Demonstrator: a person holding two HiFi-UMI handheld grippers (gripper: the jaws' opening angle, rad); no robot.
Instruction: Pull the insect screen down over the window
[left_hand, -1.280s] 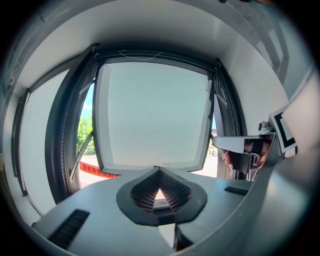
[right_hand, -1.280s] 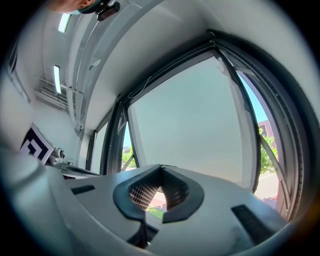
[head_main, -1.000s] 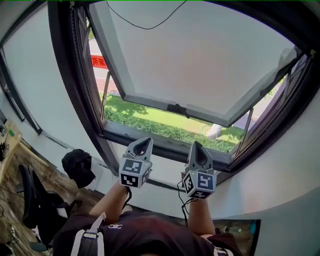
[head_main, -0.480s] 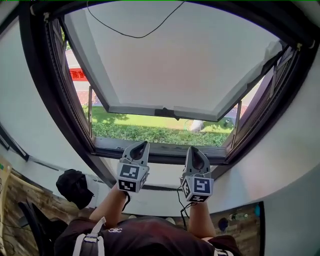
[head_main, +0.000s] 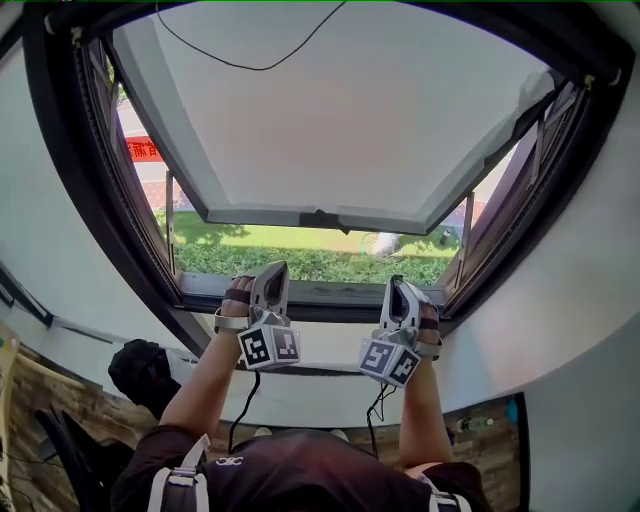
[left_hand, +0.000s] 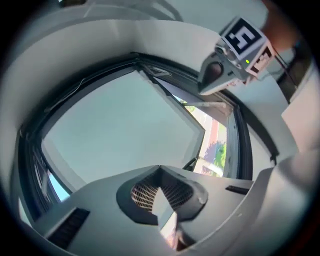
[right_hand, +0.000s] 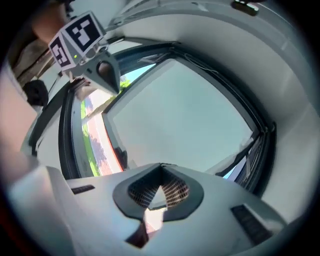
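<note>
Two tools, left tool (head_main: 270, 282) and right tool (head_main: 399, 297), each with jaws together on nothing, held side by side near the window's lower frame (head_main: 320, 293); we judge them readied to reach upward. One insect screen, not drawn: the opening is bare to the grass (head_main: 300, 262), sash (head_main: 340, 120) swung outward. The screen is presumably rolled at the top, unseen.

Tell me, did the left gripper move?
Yes. The left gripper rolled onto its side, its tip staying by the window's bottom frame.
</note>
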